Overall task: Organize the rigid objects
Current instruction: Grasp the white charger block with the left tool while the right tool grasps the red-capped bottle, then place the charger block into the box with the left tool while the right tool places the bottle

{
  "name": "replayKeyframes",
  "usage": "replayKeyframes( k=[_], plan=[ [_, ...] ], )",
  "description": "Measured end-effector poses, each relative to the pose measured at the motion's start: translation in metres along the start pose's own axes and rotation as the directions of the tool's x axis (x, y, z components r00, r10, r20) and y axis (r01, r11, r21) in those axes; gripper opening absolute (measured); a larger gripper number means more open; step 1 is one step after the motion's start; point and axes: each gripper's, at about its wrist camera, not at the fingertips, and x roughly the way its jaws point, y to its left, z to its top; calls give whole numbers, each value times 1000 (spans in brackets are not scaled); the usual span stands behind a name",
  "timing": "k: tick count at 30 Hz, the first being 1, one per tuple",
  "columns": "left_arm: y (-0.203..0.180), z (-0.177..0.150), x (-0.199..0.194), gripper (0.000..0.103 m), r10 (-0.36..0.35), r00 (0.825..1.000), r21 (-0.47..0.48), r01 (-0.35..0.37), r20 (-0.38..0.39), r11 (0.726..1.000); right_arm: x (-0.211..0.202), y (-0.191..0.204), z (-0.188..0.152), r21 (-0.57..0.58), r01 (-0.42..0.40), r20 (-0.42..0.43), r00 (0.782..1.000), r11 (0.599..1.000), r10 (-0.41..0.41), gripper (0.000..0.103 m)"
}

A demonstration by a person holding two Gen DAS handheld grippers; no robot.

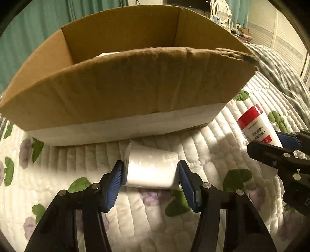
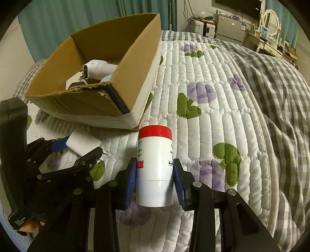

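Nearest to you, your left gripper pinched a white rectangular block, smooth and glossy, which lay on its side on the quilt. Both ribbed blue pads pressed against its 2 opposite ends. What the block was exactly you could not tell from either view; in the right wrist view it showed as a flat white slab with rounded corners.

Your right gripper clamped a white plastic bottle, cylindrical, with a red cap and red-and-grey printed label. The 2 blue pads squeezed its lower body, and the capped end pointed away from you toward the box. Whether its base rested on the quilt or sat just clear of it could not be told.

The quilt was white, stitched into padded ribs, and printed with purple flowers and green leaves. A grey-and-white checked blanket lay rumpled further off on the right.

Just beyond both grippers stood the open cardboard box, brown corrugated board with a white band along its base and a ragged near rim. Inside it lay a white hair-dryer-like appliance, a pale blue item and a dark object, partly hidden by the wall.

Farthest off hung teal curtains, beside a cream dressing table with an oval mirror.
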Motion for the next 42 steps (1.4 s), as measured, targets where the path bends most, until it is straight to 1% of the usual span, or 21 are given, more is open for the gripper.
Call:
replayKeyframes(
  k=[5,9,10,12,18,21,24,26,29,33,35,38,42],
  plan=[
    [5,-14,-25,57,16,1000,-20,-16,-3,1000,-21,8,-3,-11,7,45,999,1000,-6,36],
    [15,-21,-58,57,18,999,-41,-17,27,999,-38,15,-1,-20,8,76,997,1000,-6,36],
    [12,-20,-67,57,19,999,-45,-17,33,999,-44,18,-1,-23,6,84,996,1000,-4,36],
    [18,-17,-83,57,31,998,-51,-28,46,998,-54,24,1,-32,4,98,995,999,0,36],
    [33,18,-130,57,52,988,-43,-46,147,998,-94,39,18,-64,15,183,983,998,-3,36],
    [41,40,-143,57,46,981,-51,-37,188,998,-110,45,35,-73,15,227,974,997,2,36],
    [48,60,-147,57,41,977,-49,-31,208,998,-121,49,55,-81,12,263,965,997,10,36],
    [57,75,-144,57,38,977,-51,-27,208,998,-123,49,66,-83,7,281,960,997,17,36],
    [66,96,-135,57,59,975,-37,-52,215,998,-121,49,84,-84,-1,301,953,996,26,36],
    [69,116,-110,57,78,976,-16,-77,202,997,-106,47,104,-96,-8,309,950,995,38,36],
    [71,122,-89,57,82,981,-15,-81,175,997,-90,47,114,-104,-13,296,954,995,44,36],
    [71,123,-61,57,73,988,-28,-70,134,997,-69,46,120,-117,-17,274,960,993,49,36],
    [68,121,-35,57,48,994,-28,-46,97,999,-47,37,123,-112,-38,254,965,993,65,36]
  ],
)
